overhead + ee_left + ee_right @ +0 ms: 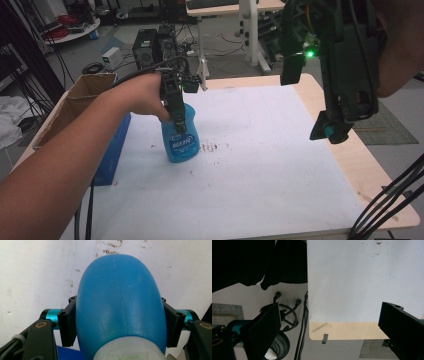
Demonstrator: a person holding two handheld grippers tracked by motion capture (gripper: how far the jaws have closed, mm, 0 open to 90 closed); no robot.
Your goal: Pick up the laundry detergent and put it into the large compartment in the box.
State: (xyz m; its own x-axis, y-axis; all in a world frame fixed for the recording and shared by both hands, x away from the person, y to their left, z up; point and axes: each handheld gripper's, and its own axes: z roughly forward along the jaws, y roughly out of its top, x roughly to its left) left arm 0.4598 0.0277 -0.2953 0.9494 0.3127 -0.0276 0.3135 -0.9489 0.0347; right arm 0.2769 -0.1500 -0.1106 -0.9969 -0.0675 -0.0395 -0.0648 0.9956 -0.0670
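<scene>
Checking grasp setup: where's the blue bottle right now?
In the high view the blue bottle stands upright on the white sheet, left of centre, near the cardboard box. The left gripper clamps it from above, one jaw on each side.

A white-lettered label (181, 142) is seen on the front of the blue bottle (180, 145), standing left of centre on the table, but its words are too blurred to be read. No other legible text or number is found.

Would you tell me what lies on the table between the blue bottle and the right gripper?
Nothing: in the high view, bare white table surface stretches from the blue bottle to the raised right gripper.
</scene>
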